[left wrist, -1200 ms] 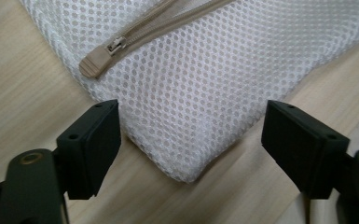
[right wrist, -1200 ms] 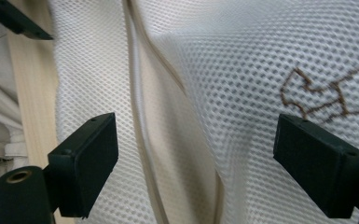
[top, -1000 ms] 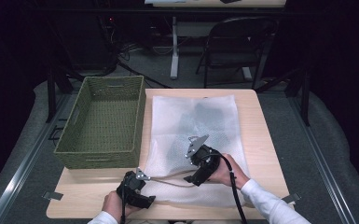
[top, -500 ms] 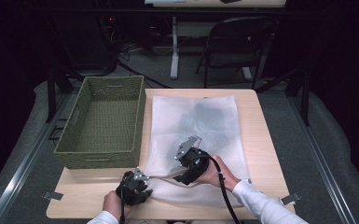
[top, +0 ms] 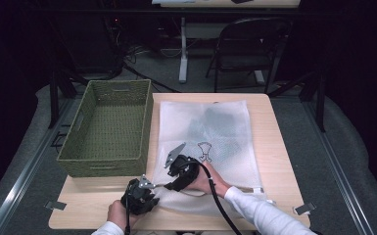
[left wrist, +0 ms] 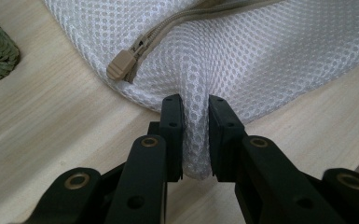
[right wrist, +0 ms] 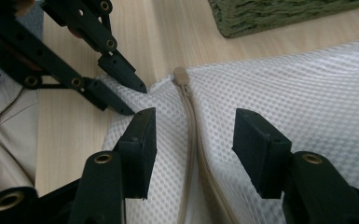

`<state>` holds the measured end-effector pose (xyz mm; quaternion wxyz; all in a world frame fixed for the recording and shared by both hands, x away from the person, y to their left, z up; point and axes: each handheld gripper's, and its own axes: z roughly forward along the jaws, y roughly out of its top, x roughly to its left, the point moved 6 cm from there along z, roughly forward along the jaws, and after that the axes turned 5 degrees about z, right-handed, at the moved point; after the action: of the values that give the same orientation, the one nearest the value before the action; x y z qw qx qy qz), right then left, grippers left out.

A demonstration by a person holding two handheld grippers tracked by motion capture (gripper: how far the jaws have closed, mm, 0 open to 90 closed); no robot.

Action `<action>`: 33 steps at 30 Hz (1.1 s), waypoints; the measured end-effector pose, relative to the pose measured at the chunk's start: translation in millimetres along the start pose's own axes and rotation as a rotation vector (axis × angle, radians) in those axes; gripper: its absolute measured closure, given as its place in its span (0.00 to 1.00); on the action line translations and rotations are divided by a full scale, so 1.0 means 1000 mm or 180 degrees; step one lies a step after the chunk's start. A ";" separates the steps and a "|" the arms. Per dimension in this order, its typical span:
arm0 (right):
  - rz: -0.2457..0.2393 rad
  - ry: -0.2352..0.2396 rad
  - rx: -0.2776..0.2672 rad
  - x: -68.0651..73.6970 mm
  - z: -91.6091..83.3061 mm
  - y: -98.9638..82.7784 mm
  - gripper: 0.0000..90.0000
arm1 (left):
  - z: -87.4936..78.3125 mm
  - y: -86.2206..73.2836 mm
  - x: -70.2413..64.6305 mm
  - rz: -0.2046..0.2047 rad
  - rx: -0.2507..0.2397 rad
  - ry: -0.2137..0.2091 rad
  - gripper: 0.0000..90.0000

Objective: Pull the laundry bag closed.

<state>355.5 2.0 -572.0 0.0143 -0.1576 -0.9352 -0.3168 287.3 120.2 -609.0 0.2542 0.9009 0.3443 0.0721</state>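
A white mesh laundry bag (top: 210, 142) lies flat on the wooden table, with something dark inside near its far end. Its beige zipper (right wrist: 192, 135) runs along the near edge, and the zipper pull (left wrist: 122, 63) sits at the bag's near left corner. My left gripper (left wrist: 196, 109) is shut on a fold of the mesh bag (left wrist: 242, 51) just right of the pull. My right gripper (right wrist: 193, 135) stands open over the zipper, one jaw on each side of it, close behind the pull (right wrist: 181, 74). In the high view, both grippers (top: 139, 195) (top: 181, 171) work at the bag's near left corner.
An empty green woven basket (top: 108, 128) stands at the left of the table, its near corner (right wrist: 279, 14) close to the bag. Bare wood (top: 88, 205) lies in front of the basket. A folding chair (top: 247, 46) and table legs stand beyond the far edge.
My right gripper has moved left and nearer along the bag's near edge, toward the left gripper and the zipper pull. The left gripper has stayed at the corner.
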 end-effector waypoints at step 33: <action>0.0032 0.0162 0.0242 0.004 0.049 0.024 0.94 | -0.002 -0.003 -0.002 0.0040 0.0039 -0.0098 0.86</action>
<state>362.8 50.7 -596.3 0.0456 -0.1536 -0.9451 -0.2848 283.5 121.5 -608.3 0.2534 0.9056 0.3352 0.0577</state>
